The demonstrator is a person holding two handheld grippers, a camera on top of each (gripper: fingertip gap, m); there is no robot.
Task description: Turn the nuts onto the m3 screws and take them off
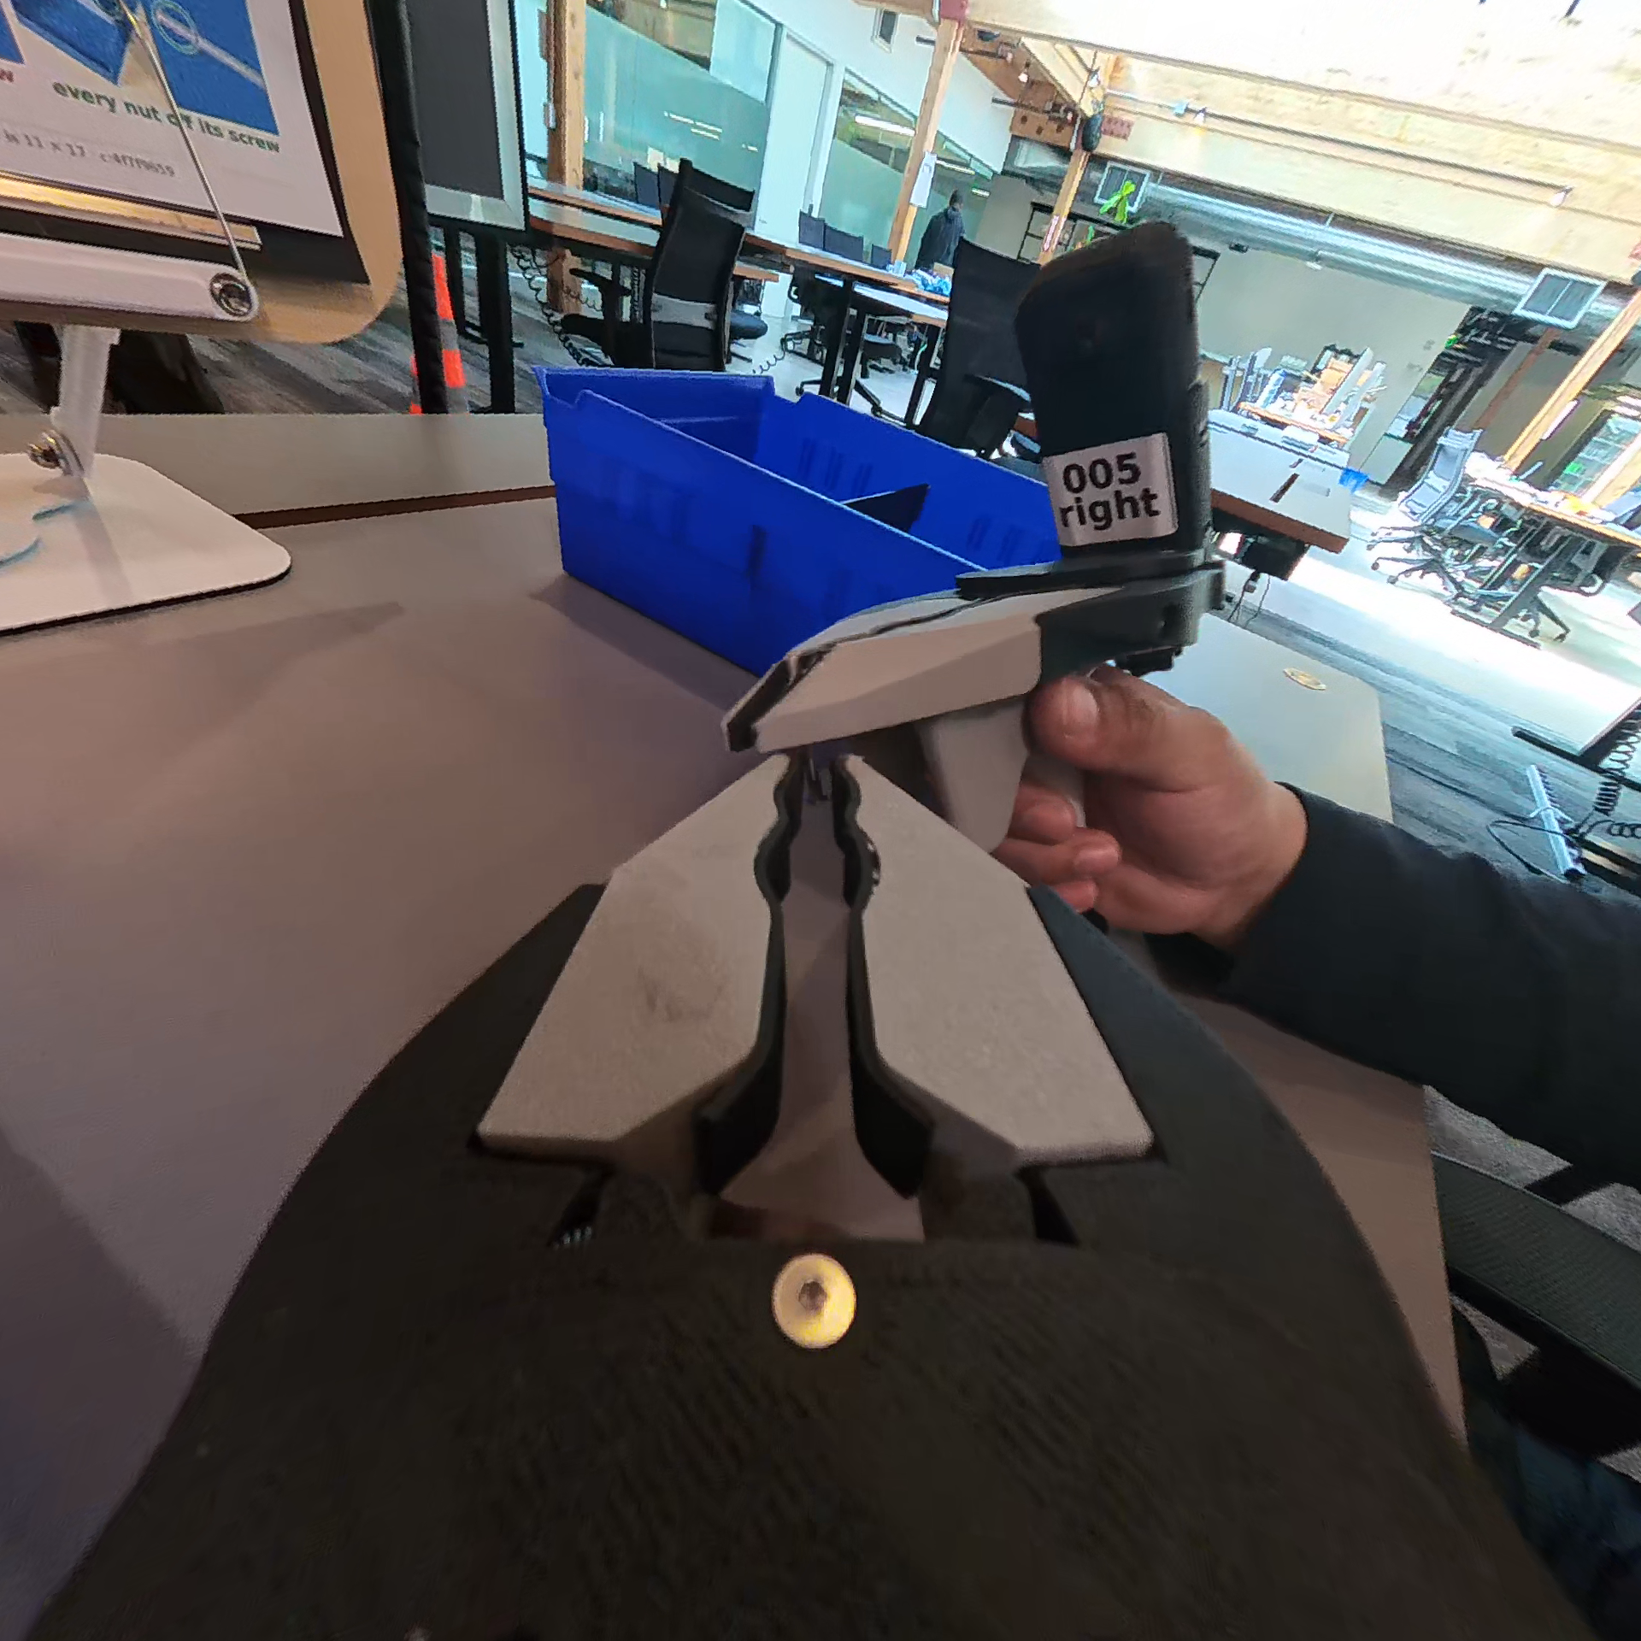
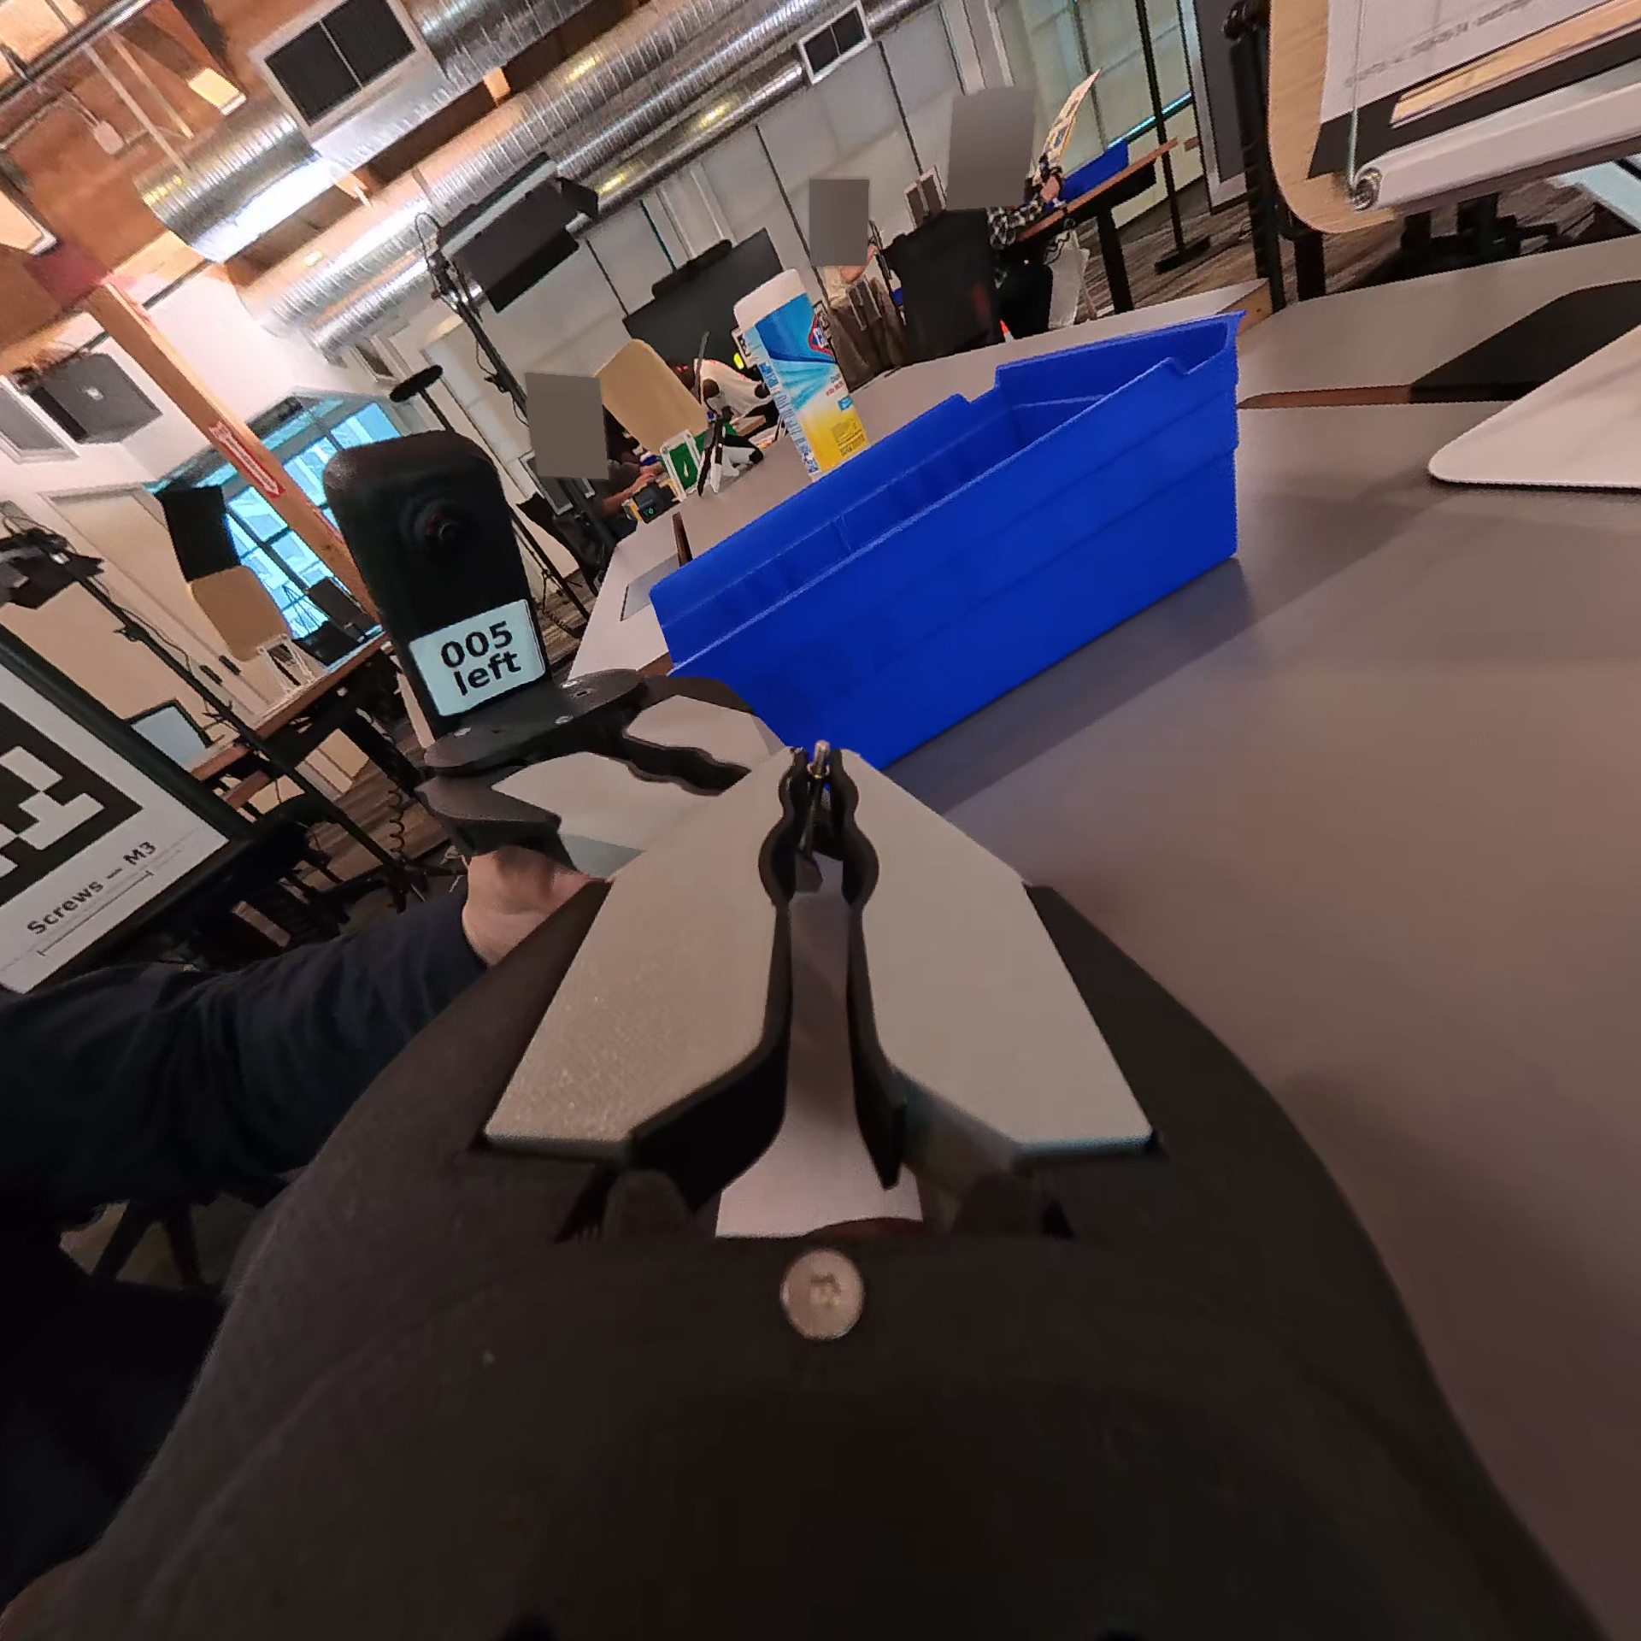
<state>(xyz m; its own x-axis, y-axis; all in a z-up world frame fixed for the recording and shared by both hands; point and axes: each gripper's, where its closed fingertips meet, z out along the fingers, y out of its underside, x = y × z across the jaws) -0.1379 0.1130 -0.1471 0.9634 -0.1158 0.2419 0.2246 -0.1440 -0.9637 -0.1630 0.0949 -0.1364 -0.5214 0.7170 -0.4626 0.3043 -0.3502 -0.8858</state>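
My left wrist camera sits just behind my left gripper (image 1: 815, 795), low over the table (image 1: 355, 799), looking forward and right across it. My right wrist camera rides behind my right gripper (image 2: 819, 786), tilted, facing forward and left. Both are close to their fingertips. Each sees the other gripper, the blue bin (image 1: 755, 533) (image 2: 977, 550) beyond, and the table.

A bin (image 1: 781, 533) is sitting on the desk (image 1: 355, 799) just behind the two grippers' meeting fingers (image 1: 684, 959), with a stand (image 1: 133, 533) resting farther left.
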